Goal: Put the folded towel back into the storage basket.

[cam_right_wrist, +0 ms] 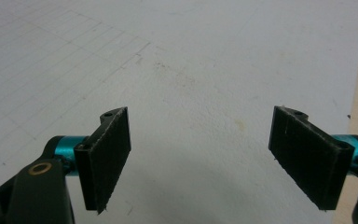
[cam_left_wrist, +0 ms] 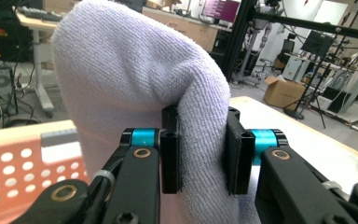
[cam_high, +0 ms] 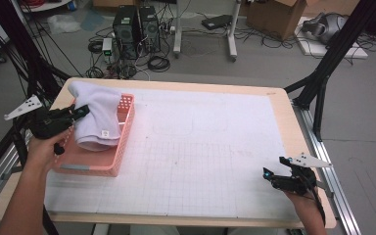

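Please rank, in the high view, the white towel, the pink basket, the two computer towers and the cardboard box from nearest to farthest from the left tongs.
1. white towel: clamped in the left tongs, draped over the basket.
2. pink basket: right beneath the towel, at the table's left edge.
3. computer towers: on the floor beyond the table.
4. cardboard box: far right on the floor.

The person's left forearm comes in from the bottom left of the high view, its hand wrapped around the black two-jaw left gripper [cam_high: 81, 112], which points level toward the right with a grey three-cornered plate sticking out behind it. Its jaws are pinched onto a fold of white terry cloth towel [cam_left_wrist: 135, 88]. The black two-jaw right gripper [cam_high: 274, 166] sits low at the near right, held from below by the right hand, its jaws spread wide with nothing between them.
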The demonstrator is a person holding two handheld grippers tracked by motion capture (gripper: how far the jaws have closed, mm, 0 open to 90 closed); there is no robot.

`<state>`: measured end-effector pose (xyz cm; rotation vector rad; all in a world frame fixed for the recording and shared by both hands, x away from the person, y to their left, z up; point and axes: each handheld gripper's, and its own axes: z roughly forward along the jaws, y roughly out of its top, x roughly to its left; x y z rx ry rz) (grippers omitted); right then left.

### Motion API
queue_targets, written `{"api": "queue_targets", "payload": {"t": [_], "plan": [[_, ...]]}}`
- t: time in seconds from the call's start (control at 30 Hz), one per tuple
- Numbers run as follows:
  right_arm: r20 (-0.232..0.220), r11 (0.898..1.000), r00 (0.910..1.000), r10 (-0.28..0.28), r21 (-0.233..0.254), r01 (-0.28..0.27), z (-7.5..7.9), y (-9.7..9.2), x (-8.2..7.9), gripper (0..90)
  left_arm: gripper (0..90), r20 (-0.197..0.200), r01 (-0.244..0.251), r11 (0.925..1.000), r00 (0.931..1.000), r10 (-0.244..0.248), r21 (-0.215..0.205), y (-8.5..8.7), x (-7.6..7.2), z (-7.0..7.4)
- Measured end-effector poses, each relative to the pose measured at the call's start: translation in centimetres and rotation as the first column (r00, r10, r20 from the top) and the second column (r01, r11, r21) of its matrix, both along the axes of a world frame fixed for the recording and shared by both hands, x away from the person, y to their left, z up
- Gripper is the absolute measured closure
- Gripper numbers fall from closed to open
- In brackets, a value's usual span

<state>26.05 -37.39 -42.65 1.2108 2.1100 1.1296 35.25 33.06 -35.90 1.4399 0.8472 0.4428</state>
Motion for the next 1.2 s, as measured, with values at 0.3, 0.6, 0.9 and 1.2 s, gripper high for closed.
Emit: {"api": "queue_targets", "payload": {"t": [0.3,0.6,0.9,1.2], "plan": [[-0.006,1.000,1.0000,0.001,-0.003,-0.001,-0.1,0.1,0.0,19.8,67.6,-0.082,-0.031,0.9995,0.9961,0.032,0.006,0.8,0.4,-0.8],[-0.001,1.000,1.0000,0.002,-0.007,-0.002,-0.1,0.1,0.1,19.8,59.6,-0.178,-0.087,0.9954,0.9797,0.093,0.042,1.1,0.5,-1.2],[-0.007,1.000,1.0000,0.002,-0.006,-0.002,-0.2,0.2,0.1,19.8,40.3,-0.294,-0.211,0.9671,0.9238,0.245,0.142,1.5,0.4,-0.9],[-0.012,1.000,0.9999,0.005,-0.009,-0.005,-0.2,0.3,0.2,19.8,40.2,-0.185,-0.301,0.9296,0.9217,0.341,0.213,0.8,-0.7,0.8]]}}
